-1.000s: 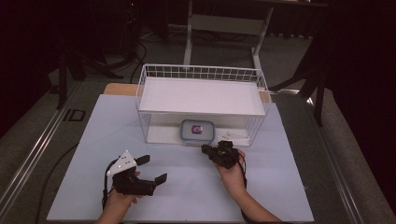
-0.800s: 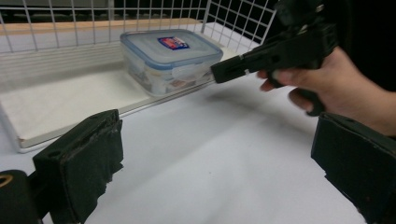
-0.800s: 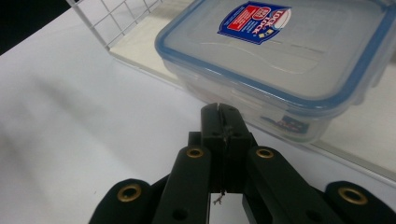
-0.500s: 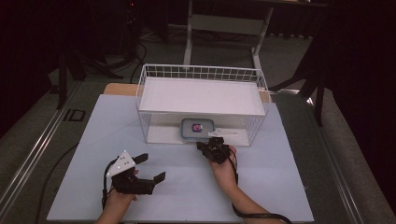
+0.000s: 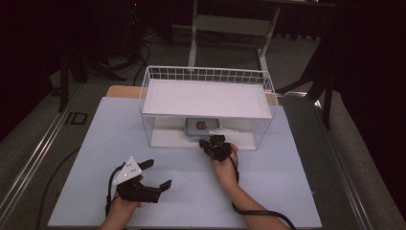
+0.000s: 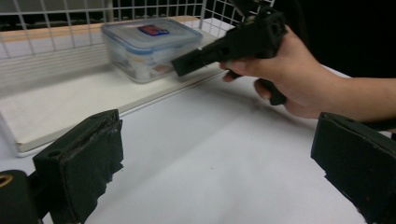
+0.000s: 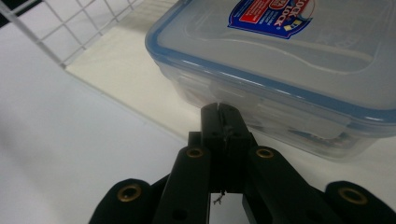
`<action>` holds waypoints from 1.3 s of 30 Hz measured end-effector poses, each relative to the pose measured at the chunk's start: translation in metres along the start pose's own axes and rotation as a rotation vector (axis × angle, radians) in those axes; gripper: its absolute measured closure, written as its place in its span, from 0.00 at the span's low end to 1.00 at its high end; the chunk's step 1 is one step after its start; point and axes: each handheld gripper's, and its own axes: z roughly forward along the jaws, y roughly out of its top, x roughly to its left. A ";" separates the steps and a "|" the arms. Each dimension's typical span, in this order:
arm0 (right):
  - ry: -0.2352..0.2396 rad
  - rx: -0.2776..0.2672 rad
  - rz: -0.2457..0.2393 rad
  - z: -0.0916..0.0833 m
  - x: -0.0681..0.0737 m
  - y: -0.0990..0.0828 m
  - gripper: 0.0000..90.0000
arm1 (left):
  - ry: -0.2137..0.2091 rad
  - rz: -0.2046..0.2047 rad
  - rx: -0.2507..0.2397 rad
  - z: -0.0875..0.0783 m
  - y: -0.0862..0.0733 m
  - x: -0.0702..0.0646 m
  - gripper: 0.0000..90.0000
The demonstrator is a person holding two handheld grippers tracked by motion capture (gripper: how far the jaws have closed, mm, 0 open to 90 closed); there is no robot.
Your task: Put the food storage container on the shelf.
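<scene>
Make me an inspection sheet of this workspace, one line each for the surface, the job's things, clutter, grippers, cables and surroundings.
Surface: white table top, bare around the hands.
Job's things: clear lidded food container with a blue-edged lid and red-blue label, on the lower level of the white wire rack, under its shelf.
Clutter: nothing seen.
Grippers: right gripper jaws shut and empty, tip at the container's near side, contact cannot be told; left gripper jaws open and empty, near the table's front.
Cables: black cable trails from the right gripper along the forearm; another from the left gripper.
Surroundings: dark room, grey floor, pale frame legs behind the table.
</scene>
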 end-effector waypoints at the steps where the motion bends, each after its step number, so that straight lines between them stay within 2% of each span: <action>1: -0.001 0.003 0.006 0.001 -0.001 0.001 1.00 | -0.002 0.001 0.000 0.001 0.000 -0.001 0.04; 3: -0.009 0.005 0.019 0.003 -0.003 0.002 1.00 | -0.006 0.004 0.001 0.001 0.000 -0.002 0.04; 10: -0.027 -0.019 0.012 0.010 -0.007 0.011 1.00 | 0.001 0.013 0.006 0.000 -0.001 -0.002 0.04; 13: -0.037 -0.022 0.020 0.012 -0.010 0.014 1.00 | 0.003 0.008 0.001 -0.001 -0.001 -0.001 0.04; 15: -0.043 -0.012 0.045 0.012 -0.011 0.016 1.00 | -0.002 0.004 -0.004 -0.002 -0.001 -0.001 0.04; 16: -0.044 -0.024 0.035 0.012 -0.013 0.017 1.00 | 0.001 0.000 -0.003 -0.002 -0.001 -0.001 0.04; 19: -0.055 -0.031 0.051 0.013 -0.016 0.019 1.00 | -0.001 -0.002 -0.002 -0.002 -0.002 0.001 0.04; 33: -0.059 -0.028 0.045 0.018 -0.015 0.020 1.00 | 0.003 -0.005 -0.002 -0.003 -0.002 0.002 0.04; 38: -0.028 -0.031 0.047 0.011 -0.008 0.017 1.00 | 0.006 0.006 -0.003 -0.002 -0.001 0.000 0.04; 39: -0.025 -0.038 0.021 0.009 -0.007 0.016 1.00 | 0.004 0.007 -0.004 -0.002 -0.001 -0.001 0.04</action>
